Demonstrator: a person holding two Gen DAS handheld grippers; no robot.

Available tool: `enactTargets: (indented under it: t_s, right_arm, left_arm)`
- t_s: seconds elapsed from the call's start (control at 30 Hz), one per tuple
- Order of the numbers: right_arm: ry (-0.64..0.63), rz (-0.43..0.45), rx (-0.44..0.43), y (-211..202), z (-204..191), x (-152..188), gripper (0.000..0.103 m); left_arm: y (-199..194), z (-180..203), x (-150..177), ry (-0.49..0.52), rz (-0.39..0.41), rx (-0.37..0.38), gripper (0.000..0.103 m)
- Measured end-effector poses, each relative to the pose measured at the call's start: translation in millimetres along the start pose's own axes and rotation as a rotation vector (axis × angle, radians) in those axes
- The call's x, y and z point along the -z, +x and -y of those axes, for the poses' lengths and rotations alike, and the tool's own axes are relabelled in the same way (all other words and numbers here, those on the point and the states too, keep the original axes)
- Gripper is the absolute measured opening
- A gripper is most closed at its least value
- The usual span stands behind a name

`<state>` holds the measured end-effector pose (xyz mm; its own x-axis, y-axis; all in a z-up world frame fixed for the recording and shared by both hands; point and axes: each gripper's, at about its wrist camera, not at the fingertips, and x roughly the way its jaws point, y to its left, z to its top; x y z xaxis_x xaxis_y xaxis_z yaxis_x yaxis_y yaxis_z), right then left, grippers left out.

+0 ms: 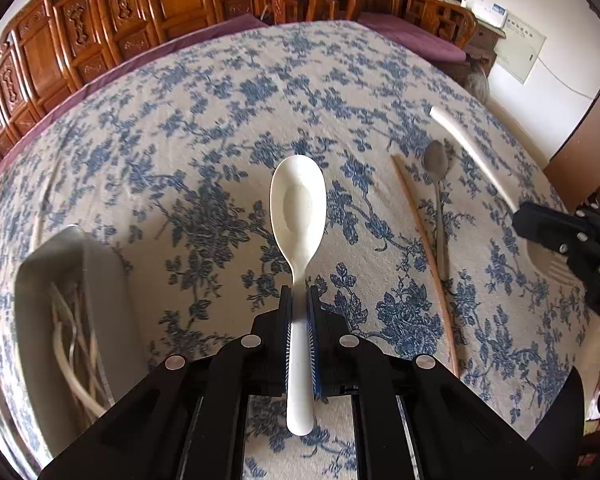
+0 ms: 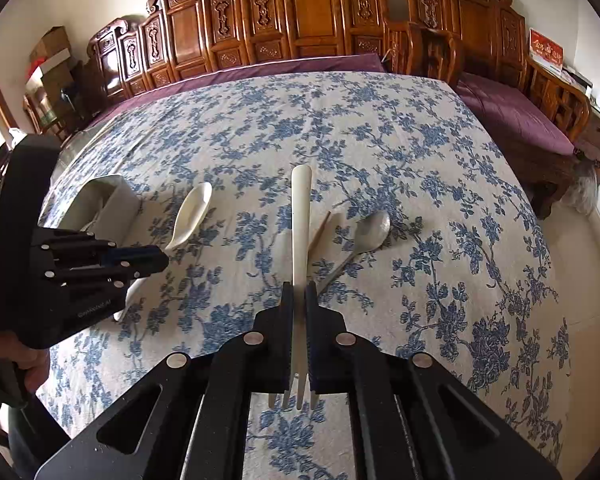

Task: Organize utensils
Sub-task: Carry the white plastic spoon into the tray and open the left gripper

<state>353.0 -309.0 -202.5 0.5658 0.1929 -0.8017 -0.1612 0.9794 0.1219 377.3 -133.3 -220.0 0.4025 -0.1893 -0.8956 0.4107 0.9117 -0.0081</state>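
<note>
My left gripper [image 1: 299, 294] is shut on the handle of a white spoon [image 1: 298, 204], bowl pointing forward above the floral tablecloth; the spoon also shows in the right wrist view [image 2: 190, 216]. My right gripper [image 2: 299, 290] is shut on a white fork [image 2: 301, 216], tines toward the camera, handle pointing away; it also shows in the left wrist view [image 1: 472, 148]. A metal spoon [image 1: 438, 184] [image 2: 366, 234] and a wooden chopstick [image 1: 424, 248] [image 2: 319, 232] lie on the cloth between the grippers. A clear utensil holder [image 1: 72, 312] [image 2: 100, 200] stands at the left with several white utensils inside.
The table wears a blue floral cloth [image 2: 380, 140]. Carved wooden benches [image 2: 300, 20] with purple cushions [image 2: 508, 112] line the far and right sides. The left gripper's body [image 2: 60, 272] fills the left of the right wrist view.
</note>
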Motion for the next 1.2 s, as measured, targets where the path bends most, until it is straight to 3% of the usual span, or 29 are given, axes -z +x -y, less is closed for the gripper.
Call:
enactTargets:
  t_s: [0.6,1.2]
  right_arm:
    - [-0.06,0.042,-0.052,-33.4,-63.0,-3.9,0.007]
    - [-0.132,0.024,-0.125,-20.2,-125.3,-11.4,0.007]
  left_arm:
    - [-86.2,-38.9,22.6,-0.062,0.125,-0.04,0.007]
    - [-96.2,-111.9,50.6,-0.186,0.121,-0.101,0.007]
